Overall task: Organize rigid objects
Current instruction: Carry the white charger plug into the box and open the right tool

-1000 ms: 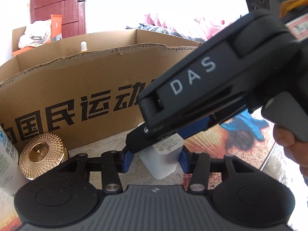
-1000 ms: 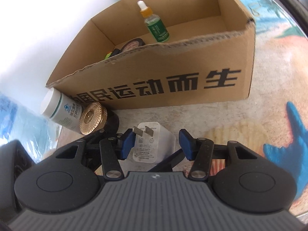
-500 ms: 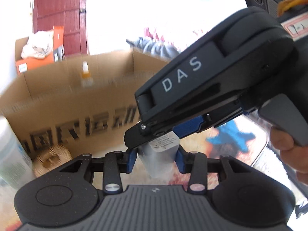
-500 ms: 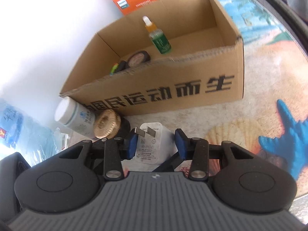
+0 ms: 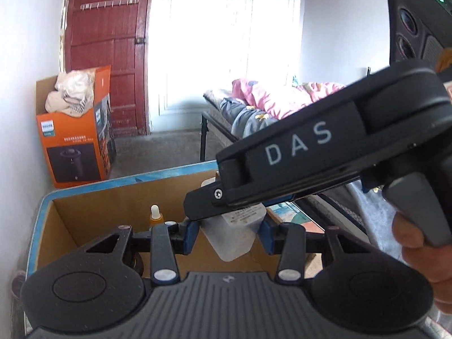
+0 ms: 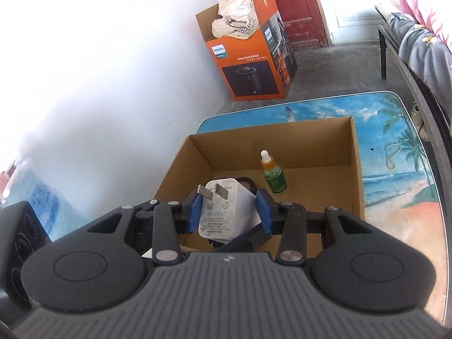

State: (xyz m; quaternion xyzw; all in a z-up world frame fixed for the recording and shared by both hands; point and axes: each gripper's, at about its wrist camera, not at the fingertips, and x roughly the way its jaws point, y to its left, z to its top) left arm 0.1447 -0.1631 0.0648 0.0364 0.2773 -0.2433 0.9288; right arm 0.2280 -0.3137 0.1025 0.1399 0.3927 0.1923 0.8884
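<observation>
A white plug charger (image 6: 223, 212) with two metal prongs is gripped between the blue pads of both grippers at once. My right gripper (image 6: 228, 212) is shut on it from above, and my left gripper (image 5: 227, 233) is shut on it crosswise; the charger (image 5: 231, 234) shows in the left wrist view under the right gripper's body. Both hold it in the air over the open cardboard box (image 6: 357, 175). A green dropper bottle (image 6: 273, 175) stands upright inside the box (image 5: 67, 226); it also shows in the left wrist view (image 5: 156, 217).
The box sits on a beach-print table (image 6: 401, 152). A dark round item (image 6: 245, 182) lies in the box behind the charger. An orange Philips carton (image 6: 248, 65) stands on the floor by a red door (image 5: 107, 56). A bed (image 5: 268, 104) is to the right.
Both grippers have lifted the charger from the table in front of the box up and over its front wall, so it now hangs above the box interior.
</observation>
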